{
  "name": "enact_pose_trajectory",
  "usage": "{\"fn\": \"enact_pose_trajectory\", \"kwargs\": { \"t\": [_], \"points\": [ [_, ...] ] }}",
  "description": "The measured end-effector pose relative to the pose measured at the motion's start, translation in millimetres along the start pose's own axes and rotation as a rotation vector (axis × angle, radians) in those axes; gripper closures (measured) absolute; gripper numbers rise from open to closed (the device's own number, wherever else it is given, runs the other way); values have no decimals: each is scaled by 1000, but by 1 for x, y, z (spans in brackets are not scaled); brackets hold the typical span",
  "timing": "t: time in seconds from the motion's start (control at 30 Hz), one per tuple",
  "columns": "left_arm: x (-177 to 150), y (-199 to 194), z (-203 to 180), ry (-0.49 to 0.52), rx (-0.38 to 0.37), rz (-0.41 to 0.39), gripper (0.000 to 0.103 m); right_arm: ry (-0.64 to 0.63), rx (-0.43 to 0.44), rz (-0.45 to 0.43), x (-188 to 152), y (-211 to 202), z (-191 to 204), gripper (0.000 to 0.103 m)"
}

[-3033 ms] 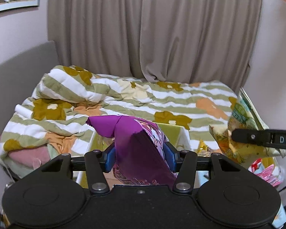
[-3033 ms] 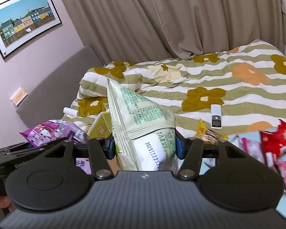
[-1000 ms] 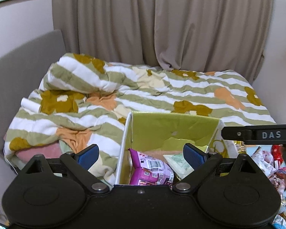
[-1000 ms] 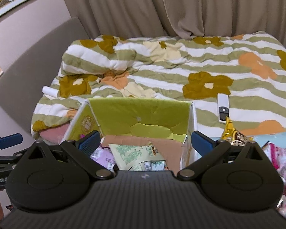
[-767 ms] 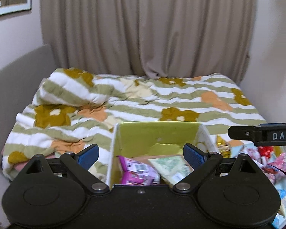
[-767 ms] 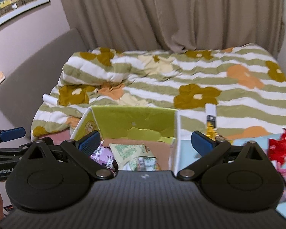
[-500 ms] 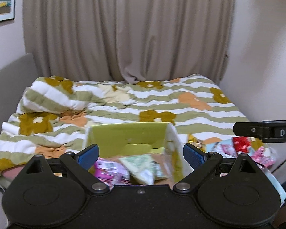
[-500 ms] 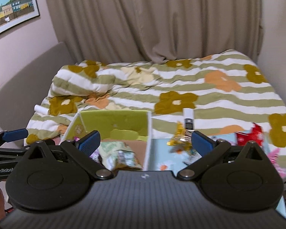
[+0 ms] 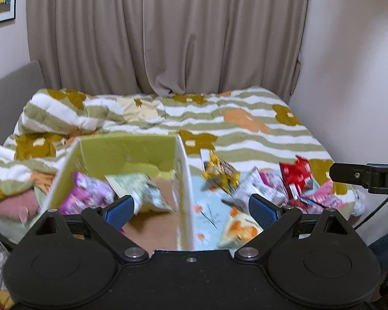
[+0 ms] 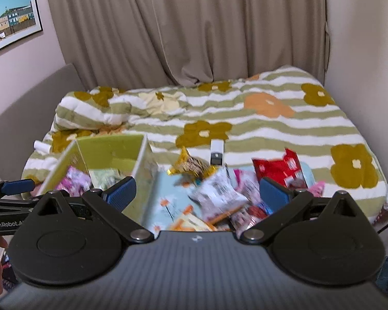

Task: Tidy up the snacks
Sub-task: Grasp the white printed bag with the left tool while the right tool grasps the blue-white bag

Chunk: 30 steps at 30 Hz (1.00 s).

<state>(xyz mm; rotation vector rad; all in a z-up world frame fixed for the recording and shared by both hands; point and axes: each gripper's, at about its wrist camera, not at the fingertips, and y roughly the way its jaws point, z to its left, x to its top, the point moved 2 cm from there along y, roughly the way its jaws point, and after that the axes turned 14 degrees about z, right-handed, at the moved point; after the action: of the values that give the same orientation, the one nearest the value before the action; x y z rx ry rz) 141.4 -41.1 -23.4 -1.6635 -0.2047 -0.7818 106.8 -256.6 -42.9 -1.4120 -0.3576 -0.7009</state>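
The left gripper [image 9: 191, 210] has its blue-padded fingers [image 9: 119, 210] spread wide and released, nothing between them; beyond them sits the open cardboard box [image 9: 179, 180], green inside with a brown floor and a white outer wall. In the box lie a purple-pink snack packet [image 9: 86, 193] at the left and a pale green packet [image 9: 139, 188] with printed text and a white label beside it, both crumpled and blurred. The right gripper [image 10: 198, 193] is likewise released, its fingers [image 10: 274, 193] held apart over the loose snacks. These lie in a heap on a light blue sheet [image 10: 168, 196] with orange flower prints, just right of the box: a gold foil packet [image 10: 188, 166] nearest the box, a white and grey packet [image 10: 217, 196], an orange and cream packet [image 9: 241, 228] close to the fingers, pink packets [image 10: 243, 180], and a shiny red packet [image 10: 279, 169] farther right. A white remote [image 10: 216, 152] rests on the bed behind the gold packet. All of it lies on the striped flowered duvet [image 10: 271, 126], with beige curtains [image 10: 194, 25] behind.
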Motion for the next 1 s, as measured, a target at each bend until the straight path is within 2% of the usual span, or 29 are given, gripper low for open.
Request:
{"fn": "enact_pose_trajectory", "kwargs": {
  "t": [0.2,0.47,0.8,1.0],
  "points": [
    [-26,26,-45,15,48,46,6,-29,11,64,-20,19,-39,0],
    [-46,70,-77,55,70,125,8,-30,15,148,-43,44,-82,0],
    [-52,118,-97,131,86,222,12,-4,7,284,-58,84,-118,0],
    [-57,146,-97,162,105,302,14,18,16,348,-69,107,-124,0]
  ]
}}
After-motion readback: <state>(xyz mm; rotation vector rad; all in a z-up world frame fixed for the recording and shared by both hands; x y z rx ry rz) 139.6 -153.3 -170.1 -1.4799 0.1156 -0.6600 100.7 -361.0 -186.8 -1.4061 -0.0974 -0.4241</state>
